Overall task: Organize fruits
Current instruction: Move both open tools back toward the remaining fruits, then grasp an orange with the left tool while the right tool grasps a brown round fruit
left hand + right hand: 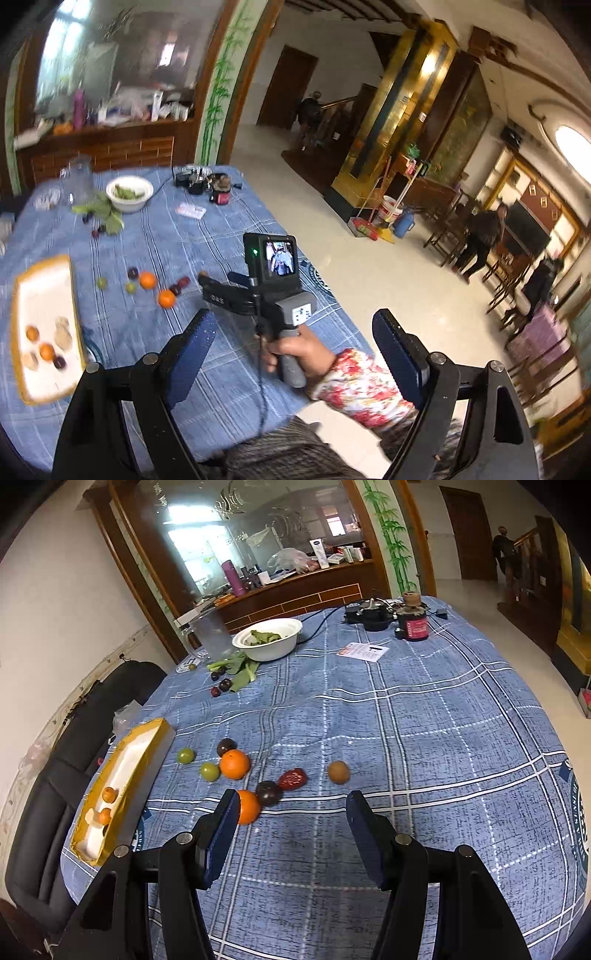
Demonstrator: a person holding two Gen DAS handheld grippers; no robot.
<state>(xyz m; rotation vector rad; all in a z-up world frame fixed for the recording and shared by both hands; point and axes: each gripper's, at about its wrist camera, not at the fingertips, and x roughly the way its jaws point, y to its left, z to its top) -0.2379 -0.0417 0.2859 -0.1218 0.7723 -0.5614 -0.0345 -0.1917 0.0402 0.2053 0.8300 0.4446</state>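
Loose fruit lies on the blue checked tablecloth: two oranges, two green fruits, dark plums, a red date and a brown kiwi. A yellow-rimmed white tray at the left holds small oranges; it also shows in the left wrist view. My right gripper is open and empty, hovering just short of the fruit. My left gripper is open and empty, held above the table edge behind the right gripper.
A white bowl of greens, a clear jug, leaves and dark fruits, a paper card, a red-labelled jar and black electronics sit at the far side. A black chair stands left. People walk in the room.
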